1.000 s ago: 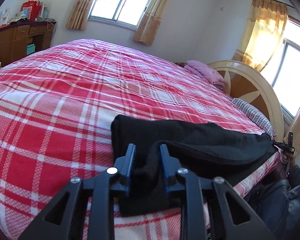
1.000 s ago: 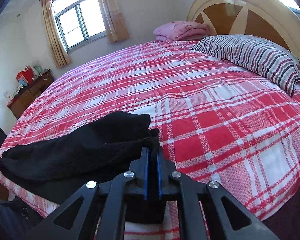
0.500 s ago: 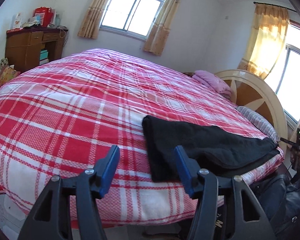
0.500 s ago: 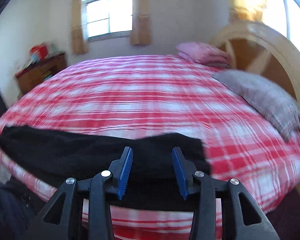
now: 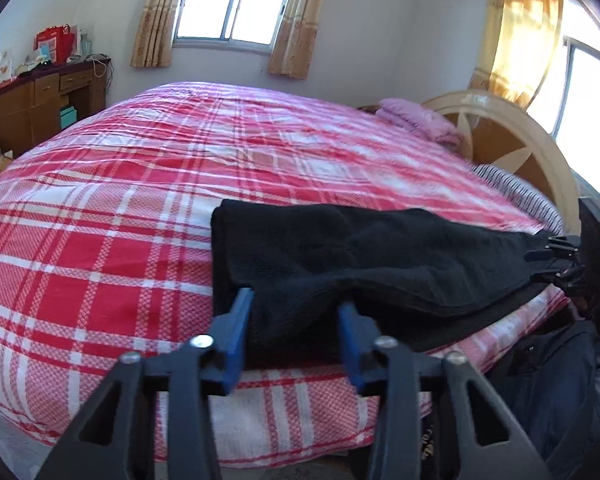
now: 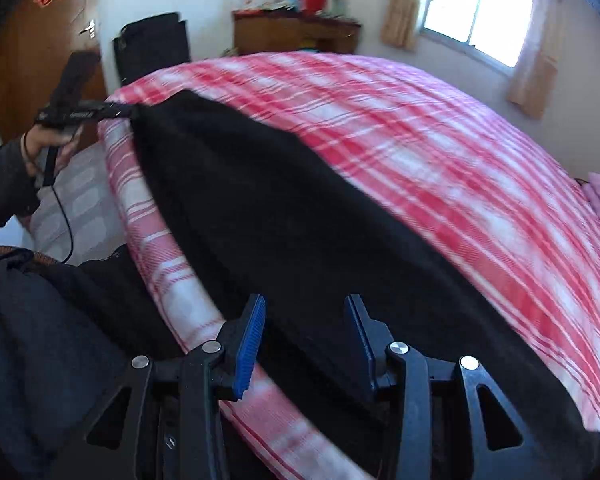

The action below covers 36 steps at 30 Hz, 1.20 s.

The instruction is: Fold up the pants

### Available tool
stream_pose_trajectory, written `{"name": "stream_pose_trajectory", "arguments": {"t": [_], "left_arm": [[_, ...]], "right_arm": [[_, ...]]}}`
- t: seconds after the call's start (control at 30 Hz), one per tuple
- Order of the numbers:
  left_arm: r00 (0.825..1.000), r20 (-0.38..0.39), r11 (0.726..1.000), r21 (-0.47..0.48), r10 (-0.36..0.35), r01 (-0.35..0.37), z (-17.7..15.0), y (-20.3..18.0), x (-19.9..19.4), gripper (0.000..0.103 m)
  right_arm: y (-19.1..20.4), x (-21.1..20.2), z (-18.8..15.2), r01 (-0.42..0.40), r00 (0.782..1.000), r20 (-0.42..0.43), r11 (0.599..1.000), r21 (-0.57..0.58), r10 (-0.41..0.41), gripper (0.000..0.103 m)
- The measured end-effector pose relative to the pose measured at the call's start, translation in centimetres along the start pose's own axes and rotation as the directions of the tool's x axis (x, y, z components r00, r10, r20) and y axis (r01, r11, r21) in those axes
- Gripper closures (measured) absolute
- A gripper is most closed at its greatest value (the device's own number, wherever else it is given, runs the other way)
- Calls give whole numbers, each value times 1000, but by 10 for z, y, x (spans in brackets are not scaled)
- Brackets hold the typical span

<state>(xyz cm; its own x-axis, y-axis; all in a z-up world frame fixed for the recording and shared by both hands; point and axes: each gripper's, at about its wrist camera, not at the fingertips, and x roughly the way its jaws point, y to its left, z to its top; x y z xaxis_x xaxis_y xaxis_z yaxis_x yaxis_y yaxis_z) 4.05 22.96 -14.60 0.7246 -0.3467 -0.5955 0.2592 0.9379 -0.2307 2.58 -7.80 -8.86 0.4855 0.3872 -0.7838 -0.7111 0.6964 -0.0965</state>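
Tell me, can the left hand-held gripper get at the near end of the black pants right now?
Probably yes: the left hand-held gripper is open, its fingers either side of the pants, nothing between.

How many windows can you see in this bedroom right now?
2. One window is on the far wall past the foot of the bed, between curtains. Another window is at the right, behind the headboard. Others may be out of view.
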Motion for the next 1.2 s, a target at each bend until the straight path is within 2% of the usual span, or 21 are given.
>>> {"name": "stream_pose_trajectory", "arguments": {"t": [0.07, 0.13, 0.3, 0.37, 0.47, 0.57, 0.67, 0.73, 0.8, 0.87, 0.9, 0.93, 0.97, 1.03, 1.1, 1.2], "left_arm": [[1000, -6, 999, 13, 30, -30, 1, -1, 0, 75], [1000, 0, 999, 19, 26, -26, 3, -3, -3, 81], [999, -22, 999, -14, 41, -42, 10, 1, 1, 86], [999, 0, 999, 5, 37, -37, 11, -1, 0, 86], [999, 13, 999, 26, 36, -36, 12, -3, -5, 87], [999, 34, 999, 37, 29, -30, 14, -3, -13, 87], [998, 45, 998, 57, 34, -37, 15, -2, -19, 87], [998, 17, 993, 104, 62, -63, 11, -5, -12, 87], [997, -7, 991, 109, 75, -74, 5, -2, -2, 87], [997, -20, 990, 115, 80, -77, 0, 2, 3, 79], [996, -26, 990, 119, 84, -81, -2, 4, 2, 72], [995, -28, 989, 116, 91, -87, -3, 7, 0, 60], [995, -28, 990, 108, 95, -91, -3, 11, -2, 55], [995, -27, 991, 92, 100, -97, -4, 20, -9, 47], [994, -23, 990, 87, 110, -107, -4, 24, -14, 44], [991, -33, 985, 125, 128, -123, -3, 20, -16, 44]], "right_arm": [[13, 19, 6, -22, 999, -28, 1000, -23, 21, 60], [17, 30, 8, -13, 999, -52, 999, -37, 11, 60], [15, 44, 7, -12, 994, -110, 999, -38, 8, 61], [19, 39, 7, -8, 994, -106, 999, -48, 3, 93], [26, 24, 11, 3, 997, -81, 998, -64, -8, 99], [27, 7, 16, -1, 999, -55, 998, -62, -2, 99], [26, -1, 15, -34, 999, -40, 998, -43, 33, 99], [29, 10, 11, -57, 995, -84, 997, -46, 53, 99], [28, 29, 1, -80, 985, -158, 996, -29, 74, 99], [25, 42, -5, -91, 977, -192, 996, -3, 89, 99], [22, 44, -7, -111, 975, -192, 994, 18, 113, 98], [18, 42, -7, -131, 973, -184, 991, 42, 136, 98], [14, 39, -6, -147, 972, -176, 987, 68, 157, 98], [9, 35, -7, -164, 969, -170, 983, 87, 177, 93], [9, 30, -11, -151, 972, -167, 985, 81, 163, 78], [4, 21, -19, -145, 975, -156, 985, 98, 159, 61]]}}
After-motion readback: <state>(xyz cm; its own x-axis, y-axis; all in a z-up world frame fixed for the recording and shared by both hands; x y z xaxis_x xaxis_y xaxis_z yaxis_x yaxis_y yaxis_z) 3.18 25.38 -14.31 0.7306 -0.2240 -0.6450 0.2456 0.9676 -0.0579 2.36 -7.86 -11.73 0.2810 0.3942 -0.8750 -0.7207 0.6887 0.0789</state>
